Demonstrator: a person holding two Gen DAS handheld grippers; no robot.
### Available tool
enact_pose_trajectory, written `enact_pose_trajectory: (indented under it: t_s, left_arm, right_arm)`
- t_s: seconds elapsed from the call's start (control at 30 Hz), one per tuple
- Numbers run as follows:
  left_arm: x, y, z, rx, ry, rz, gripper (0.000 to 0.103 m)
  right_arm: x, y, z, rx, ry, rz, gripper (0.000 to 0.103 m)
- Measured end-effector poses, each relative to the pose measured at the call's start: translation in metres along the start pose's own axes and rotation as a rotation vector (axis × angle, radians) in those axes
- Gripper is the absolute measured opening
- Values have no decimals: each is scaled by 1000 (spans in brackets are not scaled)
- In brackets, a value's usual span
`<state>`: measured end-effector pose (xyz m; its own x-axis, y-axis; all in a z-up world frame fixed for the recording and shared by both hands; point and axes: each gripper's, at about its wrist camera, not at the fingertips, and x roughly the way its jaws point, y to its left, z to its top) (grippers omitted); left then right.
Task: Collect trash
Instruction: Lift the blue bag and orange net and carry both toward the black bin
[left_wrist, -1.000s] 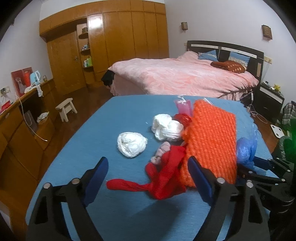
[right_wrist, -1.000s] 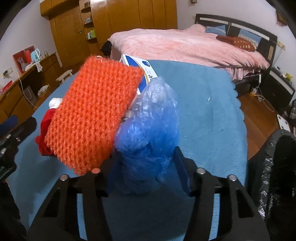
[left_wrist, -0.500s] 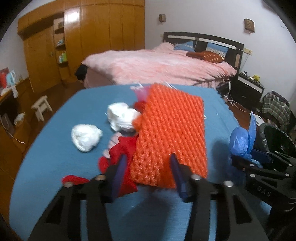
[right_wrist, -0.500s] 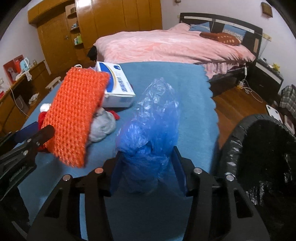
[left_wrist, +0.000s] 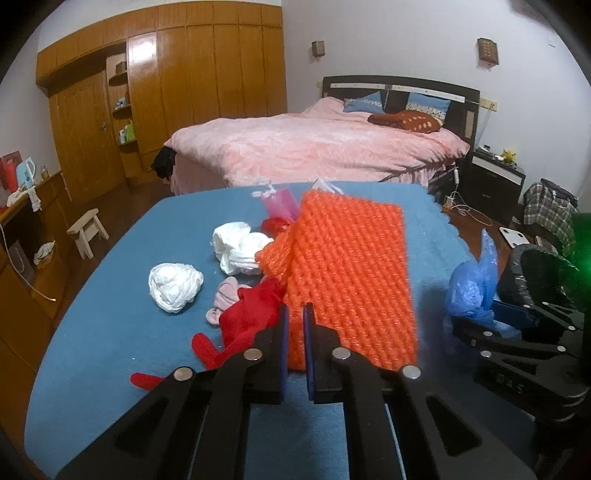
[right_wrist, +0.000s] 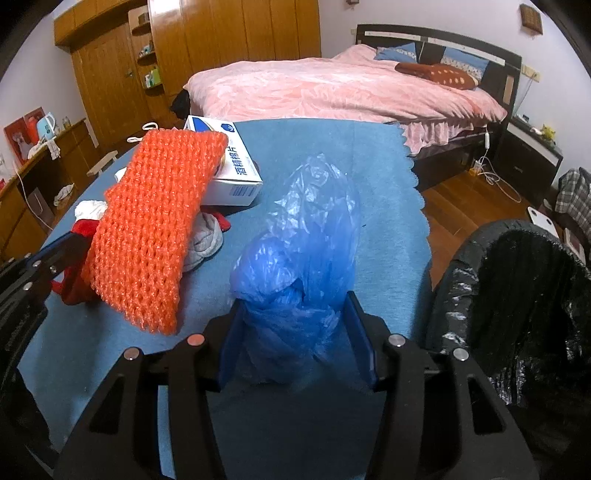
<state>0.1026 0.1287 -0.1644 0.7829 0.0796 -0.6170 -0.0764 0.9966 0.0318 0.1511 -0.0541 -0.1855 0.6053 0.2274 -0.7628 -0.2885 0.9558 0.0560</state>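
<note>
Left gripper: I am pinching the near edge of the orange foam net, my jaws having just been closing onto it until they stand almost together with the net between them

Right gripper: I am holding the crumpled blue plastic bag between half-spread fingers, the pads pressing on its sides

Bin: it is standing off the table's edge at about 3 o'clock from my right gripper, black liner open, and I am seeing nothing clearly inside it, the liner being too dark to tell

Done so far: I am judging that two pieces are gripped but neither is dropped in the bin yet

Orange foam net position: it is hanging tilted above the blue table, lifted at the near end, over the red cloth

Blue bag position: it is standing upright in my right fingers over the table's near right part, near the bin's rim

Still lying on the table: a white crumpled wad at 10 o'clock from my left gripper, a second white wad at 11 o'clock, a pink piece at 12 o'clock, a white box behind the net

Remaining, as I am judging: carrying both held pieces to the bin, then coming back for the wads and the rest
</note>
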Motion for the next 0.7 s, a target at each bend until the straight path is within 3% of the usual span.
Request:
enact_pose_trajectory:
  t_s: [0.13, 0.27, 0.3, 0.37, 0.4, 0.5, 0.53, 0.57, 0.7]
  left_arm:
    - [-4, -7, -2, 13, 5, -32, 4]
    - [4, -11, -1, 15, 20, -11, 8]
    - [6, -11, 0, 14, 22, -5, 18]
    - [10, -9, 2, 12, 18, 18, 51]
    - [12, -9, 2, 8, 15, 30, 54]
    - [23, -10, 2, 14, 38, 13, 54]
    - [25, -11, 1, 20, 45, 10, 48]
    - [27, -13, 0, 31, 52, 7, 32]
    - [25, -21, -3, 67, 39, 22, 11]
  right_arm:
    - [-10, -3, 1, 17, -10, 16, 51]
    - [-13, -5, 2, 17, -15, 12, 51]
    - [-14, -5, 2, 20, -15, 10, 51]
    - [-14, -7, 2, 24, -12, 8, 51]
    - [-13, -8, 2, 25, -9, 7, 51]
    - [-11, -9, 1, 27, -3, 3, 51]
    - [-10, -9, 1, 29, 0, 4, 51]
    - [-10, -8, 1, 31, 2, 4, 51]
    - [-9, -11, 1, 34, 9, 3, 51]
